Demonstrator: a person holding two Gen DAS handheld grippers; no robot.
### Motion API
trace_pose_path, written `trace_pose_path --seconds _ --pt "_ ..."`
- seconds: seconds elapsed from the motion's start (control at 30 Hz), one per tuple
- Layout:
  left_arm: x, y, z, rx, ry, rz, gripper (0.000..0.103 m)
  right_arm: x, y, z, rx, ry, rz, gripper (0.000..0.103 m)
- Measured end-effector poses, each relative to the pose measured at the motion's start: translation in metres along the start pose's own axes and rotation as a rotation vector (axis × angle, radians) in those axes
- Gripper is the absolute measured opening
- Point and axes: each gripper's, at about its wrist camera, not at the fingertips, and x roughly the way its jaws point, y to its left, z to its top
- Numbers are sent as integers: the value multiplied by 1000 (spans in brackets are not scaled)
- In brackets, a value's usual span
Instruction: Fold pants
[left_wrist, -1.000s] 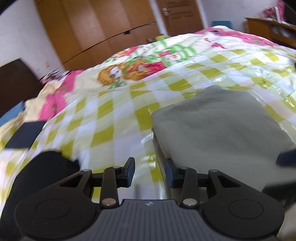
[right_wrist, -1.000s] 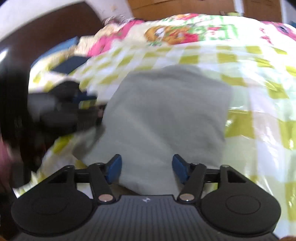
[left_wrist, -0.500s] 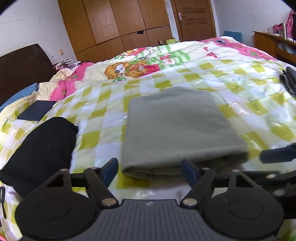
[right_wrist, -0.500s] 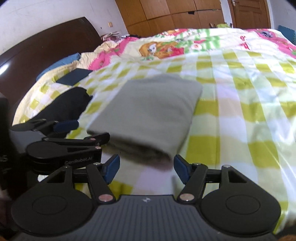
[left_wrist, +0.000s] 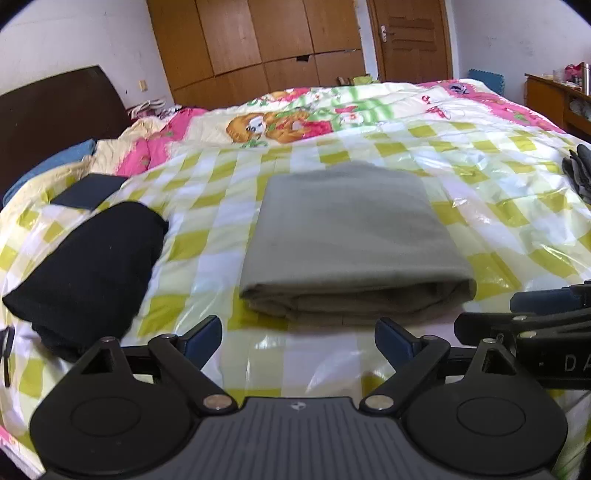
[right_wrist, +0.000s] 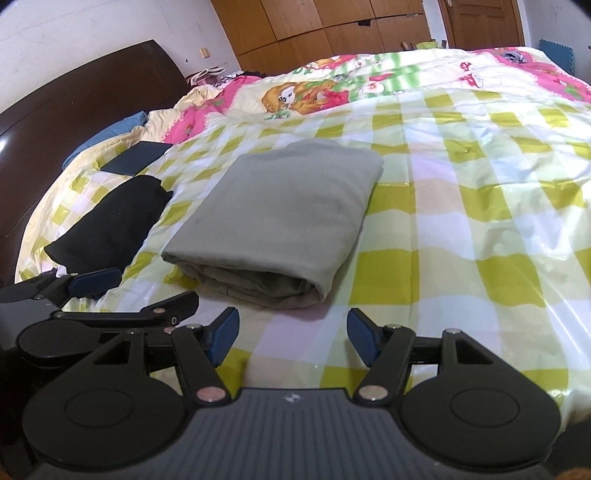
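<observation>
The grey pants (left_wrist: 351, 236) lie folded into a thick rectangle on the yellow-checked bed cover (left_wrist: 498, 221), with the stacked fold edges facing me. My left gripper (left_wrist: 298, 334) hovers just short of that near edge; its jaws are opening and nothing is between them. In the right wrist view the pants (right_wrist: 280, 214) sit ahead and slightly left. My right gripper (right_wrist: 292, 328) is open and empty, a little back from the pants' near edge. Each gripper shows in the other's view: the right (left_wrist: 546, 306) and the left (right_wrist: 96, 280).
A folded black garment (left_wrist: 92, 266) lies left of the pants, with a dark blue flat item (left_wrist: 88, 192) behind it. A dark headboard (left_wrist: 48, 107) stands at far left. Some dark fabric (left_wrist: 580, 170) lies at the right edge. Wardrobes and a door line the far wall.
Both grippers have drawn back from the grey pants, which now lie whole in front of them. The left jaws have spread much wider.
</observation>
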Motion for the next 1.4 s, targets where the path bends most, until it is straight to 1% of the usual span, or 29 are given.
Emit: trace_pose_path --seconds 0.23,0.43,0.63,0.97,1.4 --pt "-2 0 -11 -13 16 6 103 2 0 -5 -1 22 0 67" --pt "-3 3 -13 -30 8 2 103 3 0 -8 -2 32 -6 67" --pt "-1 3 -16 -32 16 -3 103 4 0 -10 -9 41 -14 67" --pt "-1 3 -17 -35 19 -8 103 6 0 -12 -32 54 -52 67" --pt "-4 5 -19 -37 5 -3 103 6 -1 -12 -36 50 -50 68"
